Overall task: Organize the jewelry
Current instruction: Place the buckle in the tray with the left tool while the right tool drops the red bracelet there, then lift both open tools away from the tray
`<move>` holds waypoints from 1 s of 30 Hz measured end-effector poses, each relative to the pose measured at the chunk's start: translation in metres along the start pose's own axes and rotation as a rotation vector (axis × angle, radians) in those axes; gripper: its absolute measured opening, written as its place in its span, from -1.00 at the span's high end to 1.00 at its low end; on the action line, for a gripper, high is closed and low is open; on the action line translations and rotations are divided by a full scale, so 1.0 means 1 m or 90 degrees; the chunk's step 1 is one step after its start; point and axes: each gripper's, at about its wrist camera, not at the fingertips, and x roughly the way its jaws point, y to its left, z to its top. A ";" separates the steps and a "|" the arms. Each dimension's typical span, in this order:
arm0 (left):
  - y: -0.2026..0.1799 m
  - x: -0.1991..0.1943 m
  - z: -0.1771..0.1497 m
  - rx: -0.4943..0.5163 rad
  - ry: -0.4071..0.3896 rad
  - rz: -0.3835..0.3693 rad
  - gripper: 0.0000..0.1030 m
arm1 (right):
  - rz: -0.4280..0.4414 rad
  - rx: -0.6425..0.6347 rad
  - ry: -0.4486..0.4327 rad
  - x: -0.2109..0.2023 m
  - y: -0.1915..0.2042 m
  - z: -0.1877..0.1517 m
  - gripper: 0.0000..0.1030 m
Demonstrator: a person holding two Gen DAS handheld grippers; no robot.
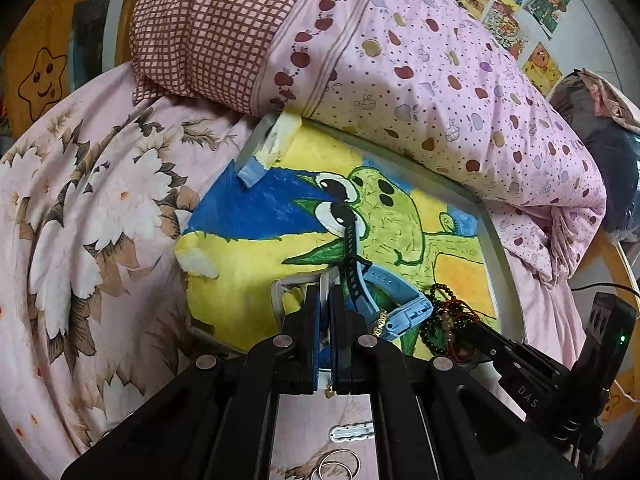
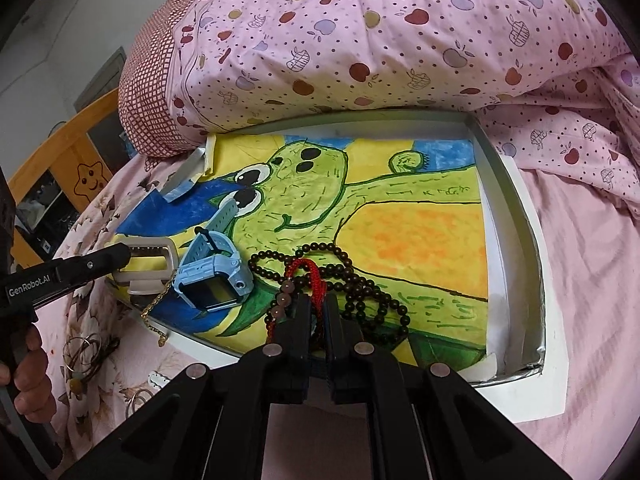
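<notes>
Two grippers near tray edge, seemingly.

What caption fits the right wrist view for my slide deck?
Right gripper lowers a red cord bracelet among dark beads in the painted tray.

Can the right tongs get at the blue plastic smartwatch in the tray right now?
Probably yes: the blue plastic smartwatch lies uncovered just left of the right tongs, though red cord sits between their tips.

L gripper pinches gold chain (fingers together) beside blue watch.
</notes>
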 end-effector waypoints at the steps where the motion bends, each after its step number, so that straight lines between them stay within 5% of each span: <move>1: 0.000 0.000 0.000 0.002 0.001 0.003 0.95 | 0.002 0.003 -0.002 -0.001 -0.001 0.000 0.62; 4: -0.002 0.001 0.001 0.011 0.009 0.025 0.85 | 0.005 0.010 -0.013 -0.005 -0.001 0.001 0.29; 8: -0.003 -0.003 0.000 0.012 -0.001 0.030 0.22 | 0.002 0.015 -0.029 -0.013 -0.002 0.003 0.08; 12: -0.007 -0.012 0.002 0.022 -0.012 0.047 0.19 | 0.004 0.026 -0.054 -0.026 -0.003 0.004 -0.26; 16: -0.011 -0.030 0.001 0.024 -0.048 0.060 -0.28 | 0.015 0.034 -0.090 -0.045 -0.004 0.006 -0.50; 20: -0.019 -0.050 -0.001 0.046 -0.074 0.080 -0.28 | 0.036 0.030 -0.135 -0.070 -0.001 0.006 -0.87; 23: -0.026 -0.067 -0.006 0.067 -0.086 0.095 -0.40 | 0.055 0.017 -0.155 -0.085 0.003 0.006 -0.98; 26: -0.024 -0.090 -0.017 0.061 -0.098 0.088 -0.94 | 0.063 -0.005 -0.170 -0.096 0.012 0.005 -1.00; 30: -0.016 -0.123 -0.027 0.052 -0.124 0.101 -0.93 | 0.073 -0.033 -0.186 -0.112 0.023 -0.002 -1.00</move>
